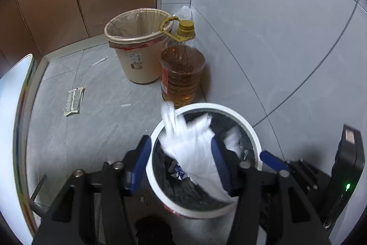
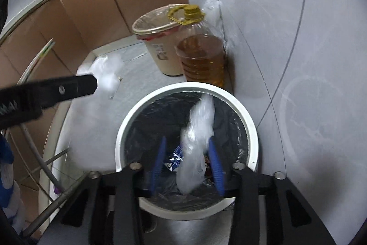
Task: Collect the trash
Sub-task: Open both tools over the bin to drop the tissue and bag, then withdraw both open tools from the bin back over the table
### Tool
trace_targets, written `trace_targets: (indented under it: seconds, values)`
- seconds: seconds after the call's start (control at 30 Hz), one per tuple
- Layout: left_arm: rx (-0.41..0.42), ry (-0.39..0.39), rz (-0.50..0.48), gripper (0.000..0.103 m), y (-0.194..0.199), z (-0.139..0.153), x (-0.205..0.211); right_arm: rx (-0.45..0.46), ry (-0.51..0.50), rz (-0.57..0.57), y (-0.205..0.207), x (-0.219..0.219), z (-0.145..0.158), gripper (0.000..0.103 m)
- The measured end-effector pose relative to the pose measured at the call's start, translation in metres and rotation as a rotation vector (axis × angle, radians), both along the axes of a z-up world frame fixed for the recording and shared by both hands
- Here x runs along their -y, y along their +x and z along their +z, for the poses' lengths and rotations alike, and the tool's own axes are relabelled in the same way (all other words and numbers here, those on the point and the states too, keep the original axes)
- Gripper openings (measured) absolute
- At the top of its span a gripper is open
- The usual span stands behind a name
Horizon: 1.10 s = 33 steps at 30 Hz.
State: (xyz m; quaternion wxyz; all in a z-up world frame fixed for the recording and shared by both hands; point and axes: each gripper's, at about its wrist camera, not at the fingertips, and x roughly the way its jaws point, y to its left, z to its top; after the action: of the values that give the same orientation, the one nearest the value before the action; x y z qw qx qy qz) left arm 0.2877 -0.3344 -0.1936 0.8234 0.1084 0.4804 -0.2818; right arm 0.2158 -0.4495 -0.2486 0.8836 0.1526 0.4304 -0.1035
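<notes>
Over the white bin (image 2: 248, 128), both claws gape open: right claw (image 2: 187, 164) around a plastic bag (image 2: 195, 144), left claw (image 1: 181, 164) likewise.

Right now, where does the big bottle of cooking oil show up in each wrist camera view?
Left wrist: the oil bottle stands upper centre, right of the beige bin, behind the white bin.
Right wrist: the oil bottle stands upper centre, again right of the beige bin.
Shared landmark: the beige bin.
</notes>
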Motion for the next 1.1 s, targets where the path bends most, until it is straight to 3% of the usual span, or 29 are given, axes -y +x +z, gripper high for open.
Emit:
trace_targets:
  seconds: [0.23, 0.37, 0.57, 0.7, 1.1]
  values:
    - [0.021, -0.047, -0.005, 0.053, -0.012, 0.014, -0.005, 0.006, -0.014, -0.027, -0.016, -0.004, 0.006, 0.045]
    - [0.086, -0.070, 0.027, 0.053, -0.023, 0.037, -0.018, 0.023, -0.034, -0.034, -0.022, -0.016, 0.022, 0.048]
    - [0.287, -0.120, 0.111, 0.053, -0.063, 0.100, -0.059, 0.096, -0.095, 0.009, -0.042, -0.051, 0.064, 0.053]
    - [0.380, -0.135, 0.161, 0.053, -0.088, 0.136, -0.091, 0.154, -0.121, 0.025, -0.058, -0.067, 0.098, 0.055]
    - [0.528, -0.147, 0.278, 0.053, -0.160, 0.209, -0.188, 0.338, -0.191, 0.067, -0.116, -0.124, 0.198, 0.059]
